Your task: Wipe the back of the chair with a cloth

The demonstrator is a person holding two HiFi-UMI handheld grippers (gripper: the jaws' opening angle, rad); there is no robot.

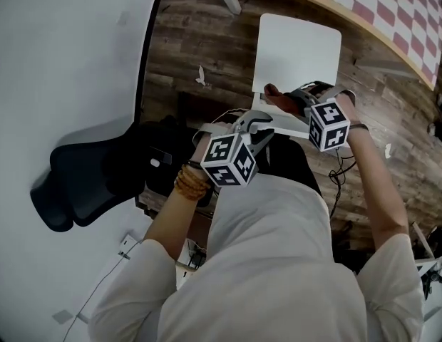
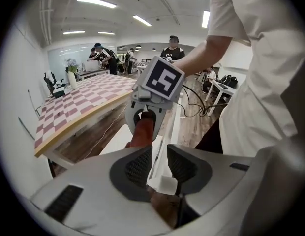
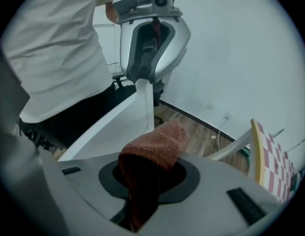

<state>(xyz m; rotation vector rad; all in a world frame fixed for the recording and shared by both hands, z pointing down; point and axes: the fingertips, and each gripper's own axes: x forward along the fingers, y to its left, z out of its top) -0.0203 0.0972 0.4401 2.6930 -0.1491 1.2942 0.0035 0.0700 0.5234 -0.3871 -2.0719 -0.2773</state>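
Observation:
A white chair stands below me, its seat [image 1: 296, 48] facing away. The thin top edge of the chair back [image 1: 281, 128] runs between my two grippers. My left gripper [image 1: 258, 125] is shut on that edge; in the left gripper view the white chair back [image 2: 172, 128] passes between the two pads [image 2: 138, 166]. My right gripper [image 1: 286, 102] is shut on a red-brown terry cloth [image 3: 155, 149], which bulges out past the jaws toward the chair back [image 3: 118, 124]. The left gripper view shows the cloth [image 2: 141, 132] in the right gripper [image 2: 142, 119], beside the chair back's edge.
A pink-and-white checkered table [image 1: 392, 13] stands beyond the chair. A black office chair [image 1: 85, 184] is at my left by the white wall [image 1: 64, 48]. Cables [image 1: 338, 169] lie on the wood floor. Several people [image 2: 106, 58] stand far off.

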